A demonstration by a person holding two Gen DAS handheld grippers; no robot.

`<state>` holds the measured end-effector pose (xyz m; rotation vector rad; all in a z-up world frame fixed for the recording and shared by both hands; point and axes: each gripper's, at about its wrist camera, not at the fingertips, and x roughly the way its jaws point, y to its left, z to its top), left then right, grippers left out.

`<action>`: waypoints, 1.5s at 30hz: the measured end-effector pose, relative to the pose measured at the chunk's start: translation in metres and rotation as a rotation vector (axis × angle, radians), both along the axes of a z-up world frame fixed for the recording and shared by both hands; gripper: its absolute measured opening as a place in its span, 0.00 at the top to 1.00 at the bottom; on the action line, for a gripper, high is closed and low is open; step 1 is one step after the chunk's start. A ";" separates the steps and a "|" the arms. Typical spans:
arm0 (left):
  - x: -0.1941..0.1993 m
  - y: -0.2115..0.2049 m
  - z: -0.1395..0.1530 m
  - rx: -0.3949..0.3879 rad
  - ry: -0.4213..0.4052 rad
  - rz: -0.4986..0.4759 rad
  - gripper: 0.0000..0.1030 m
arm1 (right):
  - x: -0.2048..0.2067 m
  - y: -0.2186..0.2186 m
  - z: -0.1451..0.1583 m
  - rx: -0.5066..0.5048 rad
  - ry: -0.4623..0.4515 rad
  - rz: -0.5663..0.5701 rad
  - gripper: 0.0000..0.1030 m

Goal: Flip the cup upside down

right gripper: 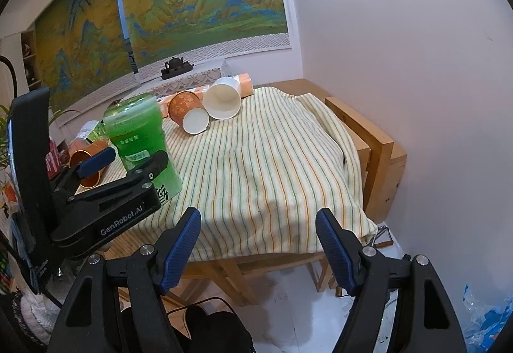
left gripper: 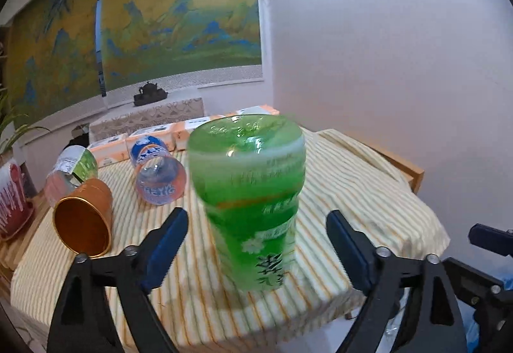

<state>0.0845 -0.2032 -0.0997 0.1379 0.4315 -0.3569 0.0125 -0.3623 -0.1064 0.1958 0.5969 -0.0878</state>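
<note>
A translucent green cup (left gripper: 247, 199) stands on the striped tablecloth (left gripper: 352, 192) near its front edge, closed end up and rim down on the cloth; its image is a little blurred. My left gripper (left gripper: 256, 218) is open, one blue-padded finger on each side of the cup with a gap on both sides. The right wrist view shows the same cup (right gripper: 138, 135) with the left gripper (right gripper: 128, 160) around its lower half. My right gripper (right gripper: 258, 215) is open and holds nothing, in front of the table's near edge, to the right of the cup.
Lying on their sides: an orange metal cup (left gripper: 83, 221), a clear blue-labelled cup (left gripper: 157, 173), a green-labelled cup (left gripper: 70, 170), and farther back a white paper cup (right gripper: 224, 99) and an orange paper cup (right gripper: 189, 112). Boxes (left gripper: 192, 131) line the back. Wooden frame (right gripper: 378, 141) and wall at right.
</note>
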 end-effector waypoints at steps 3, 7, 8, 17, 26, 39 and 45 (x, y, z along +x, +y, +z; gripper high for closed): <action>-0.004 0.001 0.001 0.001 -0.006 0.003 0.08 | 0.000 0.000 0.000 0.002 -0.002 0.002 0.32; -0.013 0.012 0.007 -0.016 -0.016 0.010 0.02 | -0.006 0.002 0.005 -0.015 -0.023 -0.002 0.32; -0.017 0.016 0.009 -0.022 -0.020 0.015 0.02 | -0.007 0.002 0.006 -0.017 -0.028 -0.002 0.32; -0.063 0.074 0.035 -0.096 -0.027 0.083 0.00 | -0.022 0.025 0.027 -0.041 -0.121 0.050 0.24; -0.112 0.122 0.063 -0.086 -0.062 0.142 0.00 | -0.041 0.061 0.039 -0.025 -0.231 0.080 0.14; -0.133 0.142 0.079 -0.125 -0.054 0.157 0.00 | -0.055 0.074 0.044 -0.075 -0.254 0.033 0.11; -0.128 0.141 0.075 -0.109 -0.055 0.175 0.00 | -0.058 0.082 0.046 -0.115 -0.274 0.010 0.11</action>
